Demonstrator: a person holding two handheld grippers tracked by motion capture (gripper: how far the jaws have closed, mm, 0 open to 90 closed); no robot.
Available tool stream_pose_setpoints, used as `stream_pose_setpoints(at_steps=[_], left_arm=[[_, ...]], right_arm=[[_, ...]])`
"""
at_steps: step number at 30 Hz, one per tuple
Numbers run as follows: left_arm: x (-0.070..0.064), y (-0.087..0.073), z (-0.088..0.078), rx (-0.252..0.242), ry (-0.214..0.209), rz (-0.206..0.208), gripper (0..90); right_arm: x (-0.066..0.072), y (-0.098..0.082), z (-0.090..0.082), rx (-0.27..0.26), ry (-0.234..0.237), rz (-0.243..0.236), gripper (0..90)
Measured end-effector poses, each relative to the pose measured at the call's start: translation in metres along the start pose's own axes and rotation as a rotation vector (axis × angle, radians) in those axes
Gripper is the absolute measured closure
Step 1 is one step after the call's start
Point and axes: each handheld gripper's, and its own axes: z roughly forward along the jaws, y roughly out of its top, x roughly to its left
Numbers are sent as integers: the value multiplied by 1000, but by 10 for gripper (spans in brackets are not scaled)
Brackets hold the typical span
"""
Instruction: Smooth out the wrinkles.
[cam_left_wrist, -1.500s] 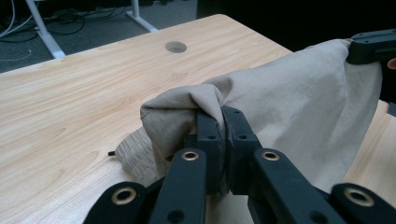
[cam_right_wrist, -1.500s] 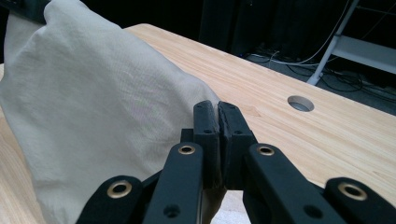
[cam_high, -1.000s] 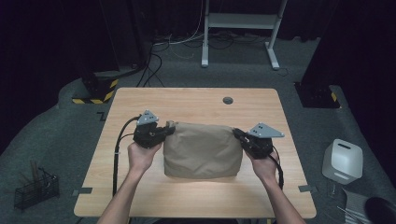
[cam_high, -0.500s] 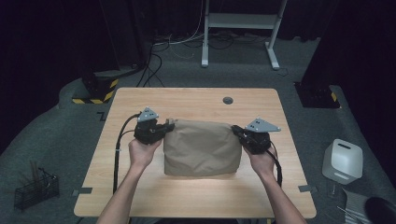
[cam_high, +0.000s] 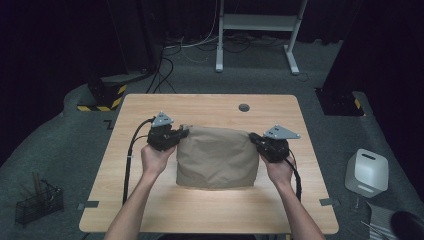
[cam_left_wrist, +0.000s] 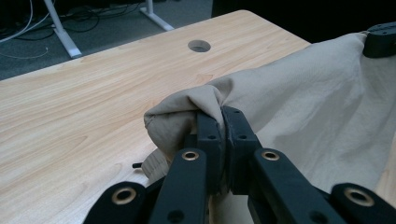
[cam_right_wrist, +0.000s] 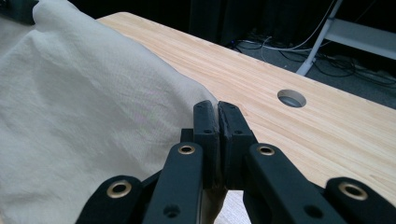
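Note:
A beige cloth (cam_high: 216, 157) hangs stretched over the middle of the wooden table (cam_high: 210, 107), its lower edge resting on the wood. My left gripper (cam_high: 181, 133) is shut on the cloth's upper left corner; in the left gripper view the bunched fabric (cam_left_wrist: 187, 109) is pinched between the black jaws at the left gripper (cam_left_wrist: 221, 111). My right gripper (cam_high: 253, 138) is shut on the upper right corner, and the cloth (cam_right_wrist: 93, 107) spreads away to the left of the right gripper (cam_right_wrist: 216, 106). Both corners are lifted off the table.
A round cable hole (cam_high: 244, 107) lies in the table behind the cloth. On the floor stand a white device (cam_high: 366, 172) at the right, a wire basket (cam_high: 37, 202) at the left and a white desk frame (cam_high: 257, 30) beyond the table.
Both grippers have moved slightly toward the far side and up with the cloth corners, pulling the cloth's top edge higher. The grip on each corner is unchanged.

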Motion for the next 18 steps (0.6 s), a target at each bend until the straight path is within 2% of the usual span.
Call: stream_pose_setpoints(at_steps=[18], left_arm=[[9, 2, 14, 16, 17, -15, 866]], right_arm=[[-4, 3, 9, 28, -5, 8, 867]])
